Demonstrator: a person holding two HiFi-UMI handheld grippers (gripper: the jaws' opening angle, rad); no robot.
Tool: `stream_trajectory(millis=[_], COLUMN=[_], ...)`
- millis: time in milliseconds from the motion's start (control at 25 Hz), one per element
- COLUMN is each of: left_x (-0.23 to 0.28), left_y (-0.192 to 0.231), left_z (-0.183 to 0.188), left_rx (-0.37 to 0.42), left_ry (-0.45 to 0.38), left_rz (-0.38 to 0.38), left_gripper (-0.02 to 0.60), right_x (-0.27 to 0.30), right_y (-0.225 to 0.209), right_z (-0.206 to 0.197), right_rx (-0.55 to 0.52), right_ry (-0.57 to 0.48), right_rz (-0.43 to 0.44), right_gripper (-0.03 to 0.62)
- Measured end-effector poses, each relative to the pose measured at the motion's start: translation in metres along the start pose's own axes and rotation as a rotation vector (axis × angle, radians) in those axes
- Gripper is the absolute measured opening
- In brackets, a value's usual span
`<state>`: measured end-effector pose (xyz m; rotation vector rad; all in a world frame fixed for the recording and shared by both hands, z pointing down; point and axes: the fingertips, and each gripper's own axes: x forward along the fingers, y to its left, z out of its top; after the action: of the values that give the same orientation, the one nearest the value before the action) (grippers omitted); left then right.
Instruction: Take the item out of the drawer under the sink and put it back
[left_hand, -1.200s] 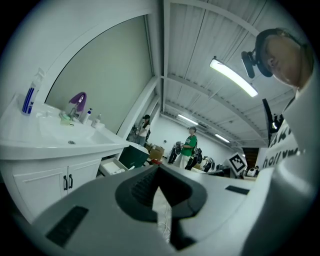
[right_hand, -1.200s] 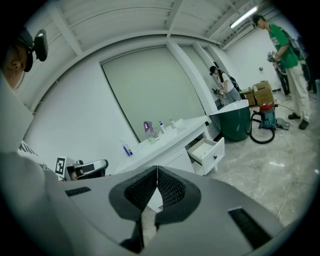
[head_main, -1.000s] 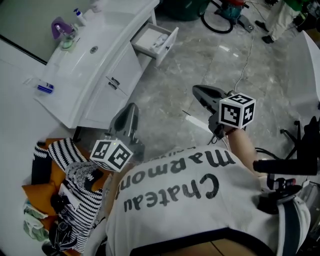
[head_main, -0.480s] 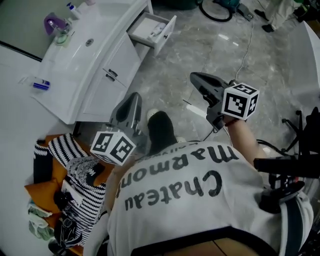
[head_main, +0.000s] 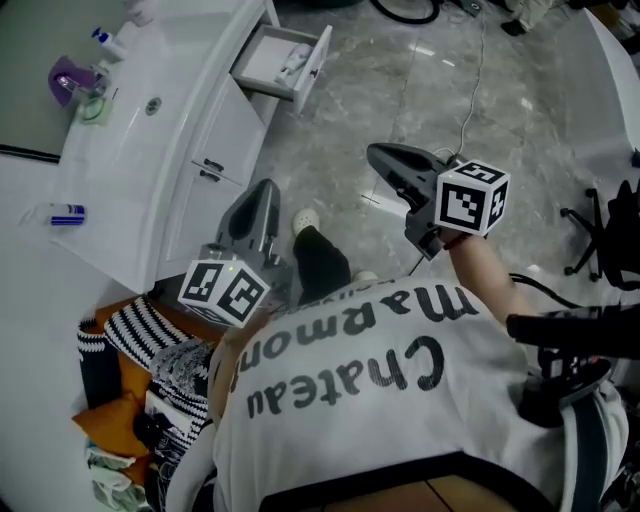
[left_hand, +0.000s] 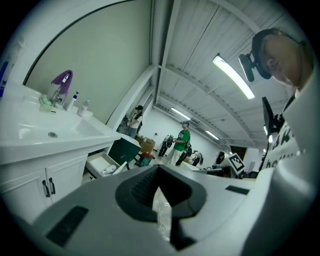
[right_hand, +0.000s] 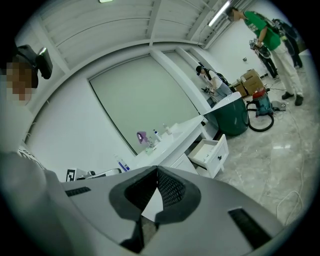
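Open drawer (head_main: 258, 60) holding a white item (head_main: 294, 65), left tongs (head_main: 266, 192) and right tongs (head_main: 380, 156) closed, empty

Head camera looks steeply down over the person's shoulders, well away from the vanity (head_main: 200, 70). Cameras on the left gripper (head_main: 268, 188) and right gripper (head_main: 375, 153) look low along their jaws. All three views share the distant open drawer (left_hand: 102, 165) at the vanity's end.

honestly the floor (head_main: 400, 110) at 12 o'clock looks like polished marbled stone, super glossy, the cabinet (head_main: 225, 130) and its open drawer (head_main: 262, 62) at 11 are smooth satiny white, and that pile (head_main: 150, 345) at 8 is soft striped knit cloth
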<state>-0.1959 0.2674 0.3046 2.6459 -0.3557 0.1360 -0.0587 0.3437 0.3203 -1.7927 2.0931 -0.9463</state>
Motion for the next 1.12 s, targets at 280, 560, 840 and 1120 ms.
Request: stream_trajectory(millis=[280,560,840,1120], left_x=[0.034,0.061,0.086,0.111], left_y=[0.045,0.077,0.108,0.129], left_z=[0.038,0.086,0.122,0.141], left_rx=[0.008,0.048,0.073,0.089], left_ry=[0.022,0.031,0.037,0.054], left_rz=[-0.041,-0.091,-0.161,-0.261], left_gripper=[0.005,0.005,0.005,0.005], right_x=[0.051,0.095,0.133,0.162], right_y=[-0.012,-0.012,-0.013,-0.015], right_z=[0.037,0.078,0.112,0.136], right_rx=[0.024,-0.006,-0.018,-0.036], right_ry=[-0.047,-0.1,-0.149,-0.195], right_rz=[-0.015,-0.035,-0.074,-0.121], right_gripper=[0.011,0.011,0.011,0.011])
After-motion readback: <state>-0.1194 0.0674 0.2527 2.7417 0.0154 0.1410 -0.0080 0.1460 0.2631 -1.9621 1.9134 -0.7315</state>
